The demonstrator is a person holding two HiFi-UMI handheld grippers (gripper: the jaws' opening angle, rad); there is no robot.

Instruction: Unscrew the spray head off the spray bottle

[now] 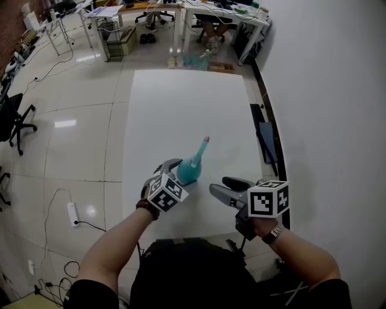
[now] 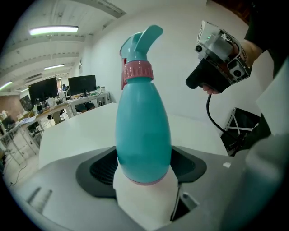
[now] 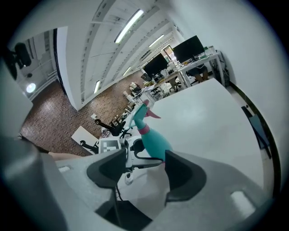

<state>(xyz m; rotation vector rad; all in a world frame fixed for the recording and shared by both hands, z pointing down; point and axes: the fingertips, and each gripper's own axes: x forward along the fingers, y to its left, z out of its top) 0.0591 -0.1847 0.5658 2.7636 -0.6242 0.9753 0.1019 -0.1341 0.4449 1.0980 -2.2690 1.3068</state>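
Note:
A teal spray bottle [image 1: 189, 169] with a pink collar [image 2: 137, 71] and a teal spray head [image 2: 142, 43] leans over the white table [image 1: 181, 102], its nozzle towards the far right. My left gripper [image 1: 179, 174] is shut on the bottle's wide lower body, and in the left gripper view the bottle's base [image 2: 143, 149] sits between the two dark pads. My right gripper [image 1: 218, 184] is to the right of the bottle, open and empty. In the right gripper view the bottle [image 3: 153, 137] and the left gripper [image 3: 131, 155] lie beyond the right gripper [image 3: 144, 168].
A dark flat case [image 1: 266, 137] lies on the floor along the table's right side. Desks [image 1: 223, 12] and chairs stand at the back, an office chair [image 1: 15, 124] at the left. A power strip [image 1: 73, 213] and cables lie on the floor at the near left.

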